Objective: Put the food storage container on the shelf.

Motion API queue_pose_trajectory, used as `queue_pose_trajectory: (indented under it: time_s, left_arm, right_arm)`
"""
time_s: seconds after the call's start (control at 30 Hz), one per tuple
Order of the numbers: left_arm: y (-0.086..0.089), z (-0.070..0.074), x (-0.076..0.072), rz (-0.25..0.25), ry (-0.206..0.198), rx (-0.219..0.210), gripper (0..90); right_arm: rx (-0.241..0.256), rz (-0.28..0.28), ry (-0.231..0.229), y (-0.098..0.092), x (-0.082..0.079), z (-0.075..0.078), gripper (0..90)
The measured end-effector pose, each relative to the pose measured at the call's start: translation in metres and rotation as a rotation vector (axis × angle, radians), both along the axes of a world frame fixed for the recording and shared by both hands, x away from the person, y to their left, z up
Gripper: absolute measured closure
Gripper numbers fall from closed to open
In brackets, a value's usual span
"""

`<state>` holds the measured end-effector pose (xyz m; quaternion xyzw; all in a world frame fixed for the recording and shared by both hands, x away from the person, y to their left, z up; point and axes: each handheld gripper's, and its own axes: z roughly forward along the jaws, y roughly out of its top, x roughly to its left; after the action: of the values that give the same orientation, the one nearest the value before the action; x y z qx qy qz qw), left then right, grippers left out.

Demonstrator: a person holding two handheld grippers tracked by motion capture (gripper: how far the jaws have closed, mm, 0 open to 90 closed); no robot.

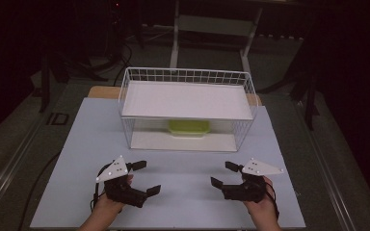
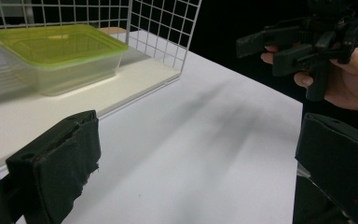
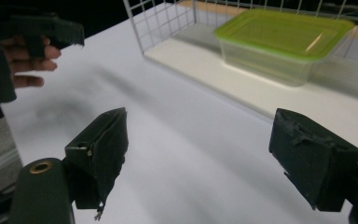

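In the high view the left gripper (image 1: 146, 177) sits in the lower left of the frame, held by a hand (image 1: 107, 204) that comes up from the bottom edge; its two black jaws stand wide apart with nothing between them, pointing toward the centre. A grey three-cornered plate (image 1: 112, 169) rides on top of it. The right gripper (image 1: 224, 174) mirrors it in the lower right, its jaws likewise spread and empty, aimed toward the centre, with its own grey plate (image 1: 261, 167) above. Both hover over the white table top (image 1: 183, 197), well apart from each other.

In the left gripper view the jaws rise at the lower left and lower right corners with bare table between them; the right gripper shows at the upper right. In the right gripper view the jaws again stand apart over the bare surface.

Beyond the grippers, in the middle of the high view, stands a white wire basket (image 1: 188, 76) with a flat white shelf (image 1: 188, 98) across it. Under that shelf, on the basket's white floor, sits a clear plastic container with a green lid (image 1: 189, 127), closed, well apart from both grippers
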<state>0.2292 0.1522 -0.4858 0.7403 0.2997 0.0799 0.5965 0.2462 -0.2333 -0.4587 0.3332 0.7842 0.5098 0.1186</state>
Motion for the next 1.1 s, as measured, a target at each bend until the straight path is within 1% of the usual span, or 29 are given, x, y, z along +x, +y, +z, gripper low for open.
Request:
queue_pose_trajectory:
  time_s: [0.07,0.1,0.17,0.23,0.3,0.33,0.37,0.4,0.5,0.53,0.6,0.67,0.7,0.77,0.83,0.87,0.9,0.93,1.0,1.1]
  left_arm:
    - [0.001,-0.002,-0.002,0.002,0.001,0.001,0.5]
    - [0.002,-0.004,-0.003,0.003,0.003,0.001,0.5]
    - [0.002,-0.005,-0.004,0.004,0.008,-0.004,0.5]
    - [0.002,-0.006,-0.004,0.000,0.004,0.001,0.5]
    - [0.001,-0.006,-0.005,-0.001,0.004,0.001,0.5]
    - [0.000,-0.007,-0.005,-0.002,0.000,-0.005,0.5]
    - [0.000,-0.007,-0.005,-0.002,0.000,-0.005,0.5]
    - [-0.001,-0.008,-0.005,-0.006,-0.002,-0.004,0.5]
    - [-0.002,-0.009,-0.005,-0.011,-0.001,0.006,0.5]
    - [-0.004,-0.012,-0.005,-0.019,-0.001,0.013,0.5]
    - [-0.005,-0.014,-0.005,-0.023,-0.002,0.021,0.5]
    - [-0.006,-0.016,-0.005,-0.026,-0.001,0.031,0.5]
    - [-0.007,-0.018,-0.005,-0.028,-0.002,0.042,0.5]
    - [-0.008,-0.020,-0.005,-0.047,0.002,0.062,0.5]
    - [-0.009,-0.021,-0.004,-0.051,0.002,0.069,0.5]
    - [-0.011,-0.024,-0.004,-0.056,-0.001,0.083,0.5]
    - [-0.011,-0.024,-0.004,-0.056,-0.001,0.083,0.5]
    - [-0.012,-0.026,-0.003,-0.060,-0.003,0.095,0.5]
    - [-0.013,-0.028,-0.003,-0.062,0.006,0.094,0.5]
    - [-0.014,-0.029,-0.002,-0.063,0.006,0.101,0.5]
  right_arm:
    - [-0.009,0.004,-0.006,-0.002,-0.003,-0.002,19.4]
    - [-0.002,0.011,-0.005,-0.003,-0.004,-0.003,19.4]
    - [-0.009,0.013,-0.014,-0.006,-0.006,-0.004,19.4]
    - [-0.002,0.019,-0.015,-0.008,-0.007,-0.007,19.4]
    - [-0.009,0.018,-0.021,-0.009,-0.008,-0.008,19.4]
    - [-0.003,0.024,-0.024,-0.011,-0.009,-0.012,19.4]
    - [-0.003,0.024,-0.024,-0.011,-0.009,-0.012,19.4]
    - [-0.009,0.027,-0.024,-0.011,-0.009,-0.016,19.4]
    - [-0.010,0.035,-0.016,-0.012,-0.008,-0.019,19.1]
    - [-0.014,0.045,-0.018,-0.013,-0.007,-0.023,18.0]
    - [-0.025,0.055,-0.032,-0.014,-0.005,-0.025,17.7]
    - [-0.016,0.069,-0.031,-0.014,-0.002,-0.028,16.3]
    - [-0.019,0.070,-0.034,-0.014,-0.002,-0.029,16.3]
    - [-0.031,0.080,-0.021,-0.014,0.001,-0.032,14.5]
    - [-0.032,0.076,-0.010,-0.014,0.003,-0.035,14.6]
    - [-0.031,0.083,0.000,-0.014,0.003,-0.037,14.6]
    - [-0.032,0.083,0.003,-0.014,0.003,-0.038,14.6]
    - [-0.047,0.085,0.008,-0.013,0.004,-0.039,14.6]
    - [-0.046,0.094,0.025,-0.013,0.005,-0.042,14.6]
    - [-0.051,0.102,0.026,-0.012,0.005,-0.043,14.6]
